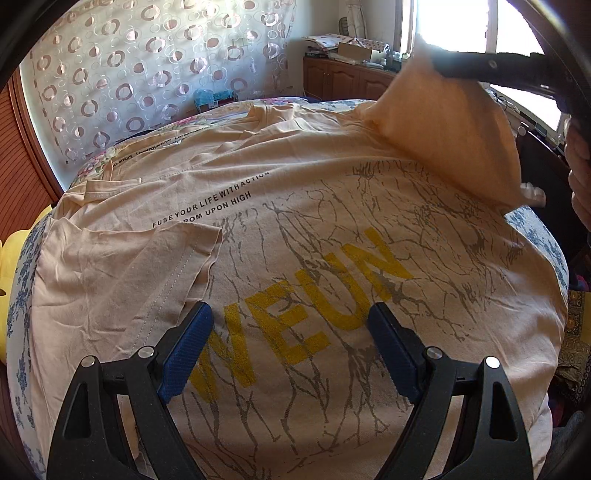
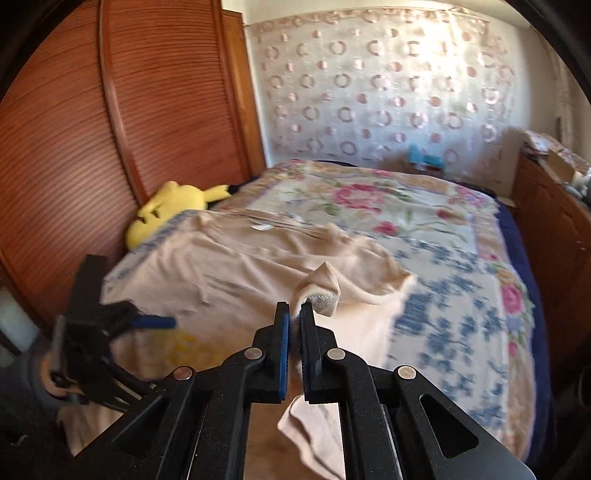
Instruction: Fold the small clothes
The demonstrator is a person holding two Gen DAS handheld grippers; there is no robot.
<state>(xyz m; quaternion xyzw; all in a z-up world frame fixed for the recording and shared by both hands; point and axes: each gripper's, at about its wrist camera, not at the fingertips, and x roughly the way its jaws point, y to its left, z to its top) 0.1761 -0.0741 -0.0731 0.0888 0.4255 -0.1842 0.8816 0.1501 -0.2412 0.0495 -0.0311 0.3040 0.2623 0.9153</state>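
The beige T-shirt (image 1: 295, 206) lies spread on the bed (image 2: 424, 236), covering most of the near end & reaching the near left corner. It has yellow letters "WEUN" (image 1: 303, 310) w/ gray crack lines around them, plus small black words higher up. One short sleeve (image 1: 147, 266) is folded in flat on the shirt, on the left in the left wrist view. The other side of the shirt is lifted up off the bed, w/ a loose flap hanging in the air.

The right gripper (image 2: 294, 314) has its tongs nearly closed, pinching a bunched bit of the shirt's hem edge. More cloth hangs down under it. In the left wrist view it shows as a black bar at top right, w/ the person's hand (image 1: 580, 177) behind it.

The left gripper (image 1: 290, 328) has its tongs wide apart, w/ nothing between them. It hovers low over the yellow letters; can't tell if the blue pads (image 1: 188, 350) touch the cloth.

The bed cover has pink & blue flowers. A yellow plush toy (image 2: 166, 210) lies at the bed's left edge, next to the brown slatted door (image 2: 92, 129). A curtain w/ ring shapes (image 2: 369, 92) hangs past the far end. A wood cabinet (image 1: 343, 79) stands by the bright window (image 1: 454, 26).
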